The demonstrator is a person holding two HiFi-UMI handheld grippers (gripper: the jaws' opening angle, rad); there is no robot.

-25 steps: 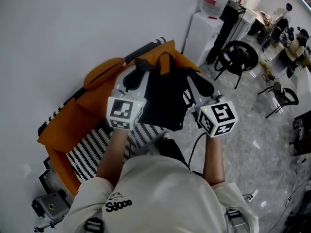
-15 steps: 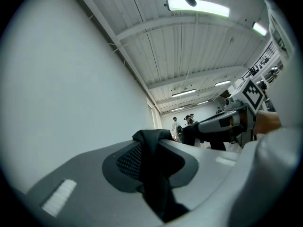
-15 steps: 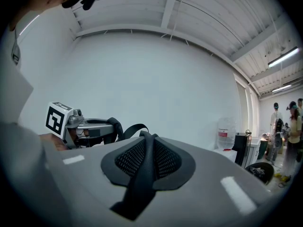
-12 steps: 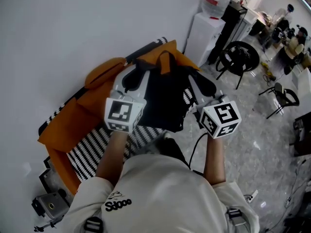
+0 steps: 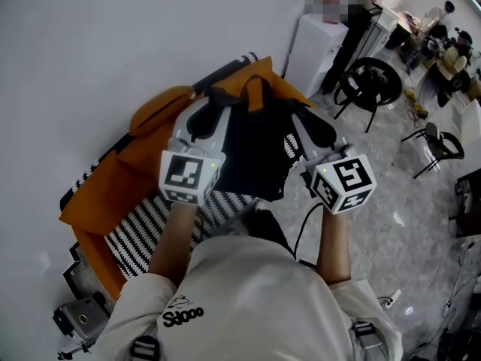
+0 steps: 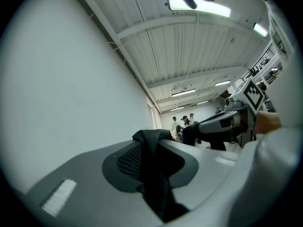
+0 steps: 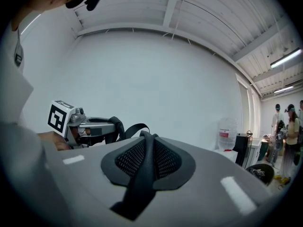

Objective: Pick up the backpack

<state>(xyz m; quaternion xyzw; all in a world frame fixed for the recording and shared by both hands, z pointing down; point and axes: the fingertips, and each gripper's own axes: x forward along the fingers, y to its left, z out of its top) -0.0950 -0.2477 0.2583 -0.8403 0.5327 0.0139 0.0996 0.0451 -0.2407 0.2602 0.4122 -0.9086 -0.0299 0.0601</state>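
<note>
Left jaws: I am seeing the left gripper (image 6: 152, 143) nearly closed, its pads pinching a black strap (image 6: 155, 183).
Right jaws: the right gripper (image 7: 147, 143) is likewise clamping down on a second strap (image 7: 141, 176).
Backpack: the black backpack (image 5: 255, 156) is hanging between both grippers at the centre of the head view.
Behind it: an orange armchair (image 5: 105, 186) with a striped cushion (image 5: 143, 235) is sitting centre-left against a white wall (image 5: 90, 43).
Upper right: a black chair (image 5: 368, 85) is standing on the pale floor (image 5: 391, 224).
</note>
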